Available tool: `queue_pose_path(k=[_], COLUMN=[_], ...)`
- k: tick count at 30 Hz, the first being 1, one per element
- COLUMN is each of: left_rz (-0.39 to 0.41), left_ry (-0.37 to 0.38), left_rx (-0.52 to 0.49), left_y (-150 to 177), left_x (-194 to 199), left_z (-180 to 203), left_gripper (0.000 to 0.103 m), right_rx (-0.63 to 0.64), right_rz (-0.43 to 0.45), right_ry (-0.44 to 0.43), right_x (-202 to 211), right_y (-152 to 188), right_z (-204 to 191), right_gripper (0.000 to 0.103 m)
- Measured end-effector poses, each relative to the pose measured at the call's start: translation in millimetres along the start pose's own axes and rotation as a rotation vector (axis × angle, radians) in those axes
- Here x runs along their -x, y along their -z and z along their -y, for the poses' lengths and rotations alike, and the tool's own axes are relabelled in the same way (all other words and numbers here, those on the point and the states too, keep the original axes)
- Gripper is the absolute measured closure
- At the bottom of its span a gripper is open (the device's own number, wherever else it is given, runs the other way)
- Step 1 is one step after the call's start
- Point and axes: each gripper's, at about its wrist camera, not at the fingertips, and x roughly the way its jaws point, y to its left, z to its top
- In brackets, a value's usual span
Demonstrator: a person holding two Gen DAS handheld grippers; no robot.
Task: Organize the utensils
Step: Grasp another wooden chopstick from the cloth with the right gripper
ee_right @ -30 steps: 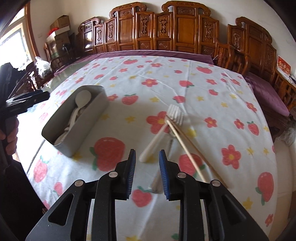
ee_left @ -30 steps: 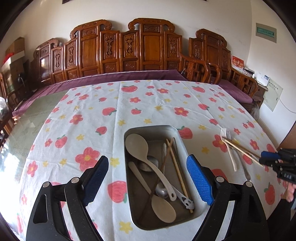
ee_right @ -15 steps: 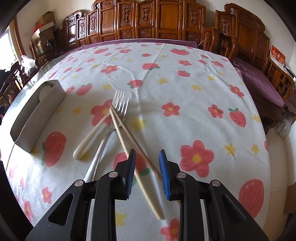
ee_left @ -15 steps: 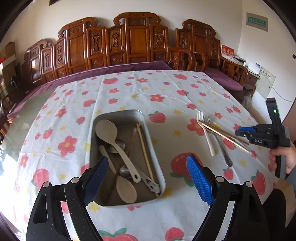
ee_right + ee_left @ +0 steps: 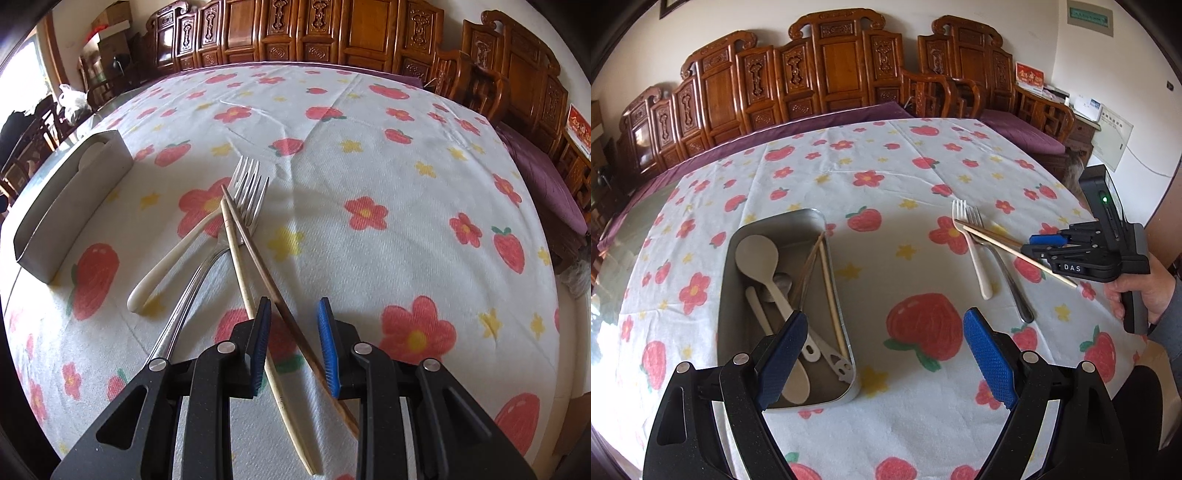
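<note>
Two chopsticks, one pale (image 5: 240,266) and one dark (image 5: 258,258), lie crossed over a white-handled fork (image 5: 173,258) and a metal fork (image 5: 251,192) on the strawberry-print tablecloth. My right gripper (image 5: 291,332) is low over the chopsticks' near ends. Its jaws are closing with the dark chopstick between them, and the pads do not press on it. The pale chopstick runs under the left pad. In the left wrist view my left gripper (image 5: 886,354) hangs wide open and empty above the cloth, beside the metal tray (image 5: 775,221). The right gripper (image 5: 1034,245) shows there at the chopsticks (image 5: 997,240).
The tray (image 5: 74,192) holds a white spoon (image 5: 757,254), other spoons and several chopsticks (image 5: 831,295). A hand (image 5: 1145,295) grips the right tool at the table's right edge. Carved wooden chairs (image 5: 842,74) line the far side.
The right gripper has come down and forward from the fork handles onto the chopsticks, which now lie between its slightly narrower jaws. The left gripper has moved right, so the tray now sits left of it.
</note>
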Motion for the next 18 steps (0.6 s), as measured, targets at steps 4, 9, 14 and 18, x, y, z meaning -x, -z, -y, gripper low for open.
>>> queue_pose_path(k=[4,9,14,18], left_rz=[-0.001,-0.003,-0.023,-0.044], left_ry=[0.006,0.011,0.024,0.019], left_rx=[-0.023,-0.046,-0.043,-0.050], left_y=[-8.4,-20.1,-29.7,-36.6], left_x=[-6.1,-16.0,-35.5,-54.9], left_z=[13.3,27.8,36.2,44.7], left_gripper=[0.020,0.020,0.020,0.020], right_rx=[-0.007,-0.035,-0.145,-0.180], right_rz=[0.016,0.067,0.148,0.179], right_ry=[-0.008,-0.069,-0.097,-0.082], right_x=[1.5,14.4,26.2,26.9], right_y=[3.2,8.8,7.5,3.9], right_z=[0.9,3.8,16.2,19.1], right_gripper=[0.087,0.097,0.097,0.097])
